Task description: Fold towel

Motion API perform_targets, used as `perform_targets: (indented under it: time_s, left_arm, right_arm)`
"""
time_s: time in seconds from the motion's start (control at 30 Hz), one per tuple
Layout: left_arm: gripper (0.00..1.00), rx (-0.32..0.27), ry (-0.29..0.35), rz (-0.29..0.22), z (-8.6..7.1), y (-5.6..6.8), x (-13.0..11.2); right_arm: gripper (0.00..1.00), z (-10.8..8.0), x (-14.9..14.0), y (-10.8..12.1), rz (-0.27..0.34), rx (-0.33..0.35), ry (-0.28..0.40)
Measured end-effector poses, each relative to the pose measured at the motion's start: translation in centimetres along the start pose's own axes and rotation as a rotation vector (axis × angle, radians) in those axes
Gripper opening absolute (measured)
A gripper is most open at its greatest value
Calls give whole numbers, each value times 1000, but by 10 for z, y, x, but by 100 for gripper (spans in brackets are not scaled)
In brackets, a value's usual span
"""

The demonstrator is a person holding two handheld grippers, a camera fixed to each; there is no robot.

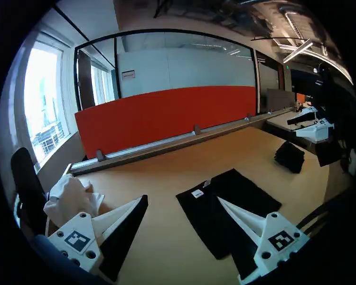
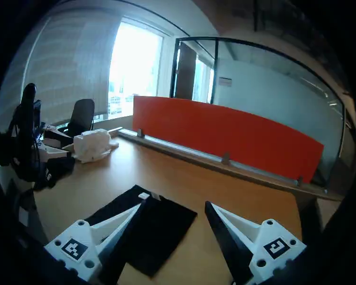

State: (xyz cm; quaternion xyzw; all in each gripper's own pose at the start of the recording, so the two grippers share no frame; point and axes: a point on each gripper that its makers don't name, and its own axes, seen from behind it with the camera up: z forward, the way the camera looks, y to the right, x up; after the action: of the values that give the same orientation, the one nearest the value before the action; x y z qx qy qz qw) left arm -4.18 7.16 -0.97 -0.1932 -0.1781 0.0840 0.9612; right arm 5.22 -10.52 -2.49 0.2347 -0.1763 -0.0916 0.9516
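In the left gripper view, a dark chair (image 1: 26,185) is standing off the left end of the bench (image 1: 178,166). A crumpled white cloth (image 1: 69,197) is sitting on the bench near its left edge, just behind the left finger. The left gripper (image 1: 182,198) is hanging over the bench with its fingers spread wide and nothing between them. Just right of that gap, the black towel (image 1: 244,190) is lying flat toward the near edge, with a white tag showing at its far left corner. The right finger is crossing in front of the towel, and I cannot tell whether it is touching the fabric. Farther right, a small dark folded bundle (image 1: 289,156) is resting near the right edge, well apart from the towel. An orange divider (image 1: 168,114) is running along the far edge. In the right gripper view, the white cloth (image 2: 92,142) is lying near the far left corner of the bench (image 2: 130,175). The towel (image 2: 163,223) is lying flat by the near edge, partly behind the left finger. The right gripper (image 2: 174,204) is holding its fingers wide apart, pinching nothing, with bare bench beyond its right finger. The divider (image 2: 225,137) is lining the far edge.
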Motion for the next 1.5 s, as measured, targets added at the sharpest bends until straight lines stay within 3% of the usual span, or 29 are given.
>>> perform_targets:
  time_s: [0.67,1.5]
  left_arm:
    - [97,-72,-112,23,25,38,-73]
    - [97,-143,-280,36,50,65,-155]
  right_arm:
    - [94,22,-74,-15,-8,23,-105]
    - [94,49,-166,-39,-48,98,-277]
